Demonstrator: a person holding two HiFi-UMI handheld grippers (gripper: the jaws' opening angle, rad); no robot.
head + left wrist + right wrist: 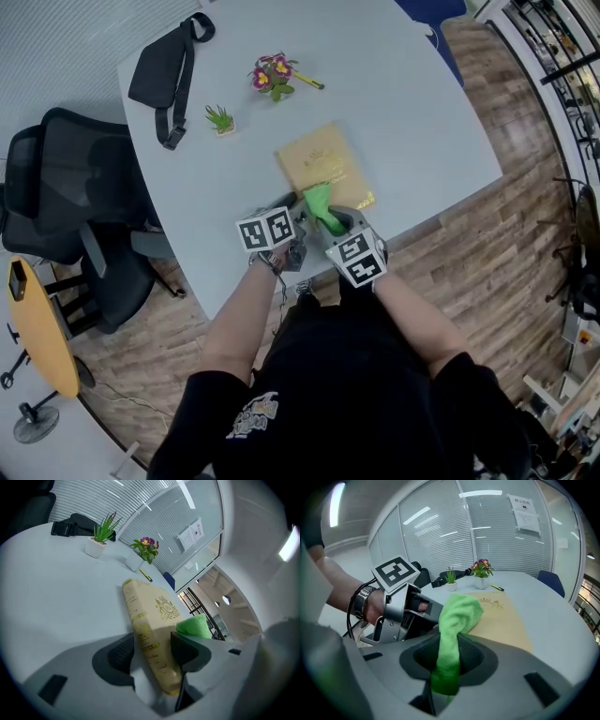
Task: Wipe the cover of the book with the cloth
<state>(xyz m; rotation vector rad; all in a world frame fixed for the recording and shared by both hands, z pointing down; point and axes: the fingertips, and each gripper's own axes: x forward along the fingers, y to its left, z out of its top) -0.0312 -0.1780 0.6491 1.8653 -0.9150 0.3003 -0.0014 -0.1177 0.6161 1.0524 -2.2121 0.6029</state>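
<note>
Evidently the wiping step is in hand. The left hand-held gripper (152, 654) clamps the near edge of the book (157, 606), which lies flat near the tabletop's (403, 103) front edge (steadying it, I judge). The green cloth (457, 613) rests on the gold cover, pinched in the right hand-held gripper (449, 663). Next move: sweep the cloth across with light pressure.

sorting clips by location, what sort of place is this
Most likely an office meeting room: a large pale grey table, a black swivel office chair beside it, and a glass partition wall with white blinds.
</note>
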